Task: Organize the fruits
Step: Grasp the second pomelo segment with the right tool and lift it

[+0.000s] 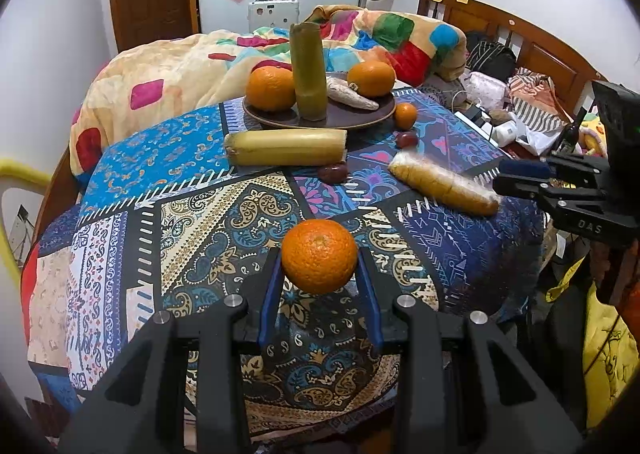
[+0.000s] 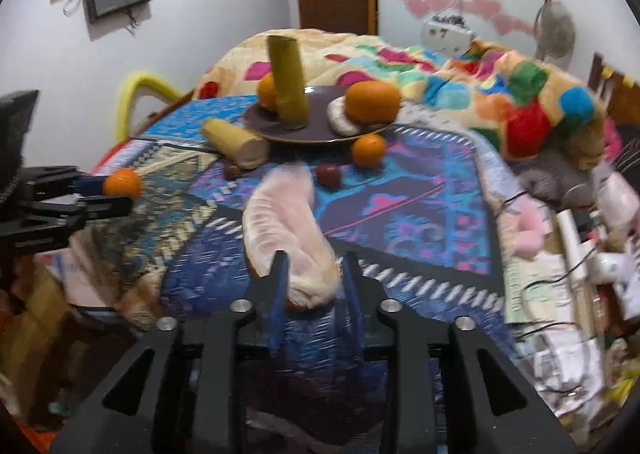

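Note:
My left gripper [image 1: 320, 274] is shut on an orange [image 1: 319, 255] and holds it above the patterned tablecloth; it also shows in the right wrist view [image 2: 122, 183]. My right gripper [image 2: 314, 274] is shut on the near end of a long pale fruit in a foam net [image 2: 286, 232], seen blurred; the same fruit shows in the left wrist view [image 1: 444, 183]. A dark plate [image 1: 348, 116] at the far side holds two oranges [image 1: 271, 88], an upright yellow-green cane piece [image 1: 308, 70] and a pale fruit [image 1: 350, 94].
On the cloth lie a yellow cane piece [image 1: 286, 147], a small orange [image 1: 405, 115] and two dark red fruits [image 1: 407, 139]. A bed with a colourful blanket [image 1: 384, 34] stands behind the table. Clutter and cables [image 2: 568, 262] lie right of the table.

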A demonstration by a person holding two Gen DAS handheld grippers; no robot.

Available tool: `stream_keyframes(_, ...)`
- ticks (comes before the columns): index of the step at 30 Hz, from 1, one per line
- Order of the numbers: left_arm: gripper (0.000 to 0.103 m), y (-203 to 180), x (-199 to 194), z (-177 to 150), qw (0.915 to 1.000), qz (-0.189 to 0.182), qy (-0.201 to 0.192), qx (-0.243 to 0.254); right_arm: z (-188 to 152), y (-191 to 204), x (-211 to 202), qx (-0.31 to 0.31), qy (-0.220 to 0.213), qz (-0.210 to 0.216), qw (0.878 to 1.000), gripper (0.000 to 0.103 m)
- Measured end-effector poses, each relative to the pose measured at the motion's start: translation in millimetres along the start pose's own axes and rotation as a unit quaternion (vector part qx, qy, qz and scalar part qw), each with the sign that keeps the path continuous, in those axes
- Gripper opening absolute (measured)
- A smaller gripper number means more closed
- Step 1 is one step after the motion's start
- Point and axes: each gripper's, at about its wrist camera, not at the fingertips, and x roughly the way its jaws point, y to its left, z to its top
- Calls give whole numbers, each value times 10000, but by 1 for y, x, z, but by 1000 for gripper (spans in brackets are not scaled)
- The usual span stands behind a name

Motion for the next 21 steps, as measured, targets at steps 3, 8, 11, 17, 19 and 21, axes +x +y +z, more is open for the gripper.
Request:
stream_keyframes(3, 36, 1, 1, 0, 10000, -3, 8, -6, 4, -1, 5, -83, -55, -34, 9999, 53)
stream_keyframes(8, 36, 5, 7, 2, 10000, 5, 23, -37, 12, 2, 24, -114, 64, 240, 9996, 53)
stream_keyframes(11, 36, 5, 13, 1, 10000, 18, 48, -26, 13, 4, 32, -43, 123, 449, 9989, 54)
stream_keyframes(17, 36, 6, 26, -1, 9999, 2, 126, -38, 10, 8, 53, -65, 300, 574, 9979, 56)
stream_keyframes(19, 36, 6, 28, -1, 9999, 1, 132, -44, 10, 7, 52, -1, 260, 551, 9981, 53)
stream_keyframes(21, 36, 5, 29, 1, 9999, -7, 129, -47, 9, 6, 51, 59, 189, 519, 9985, 46)
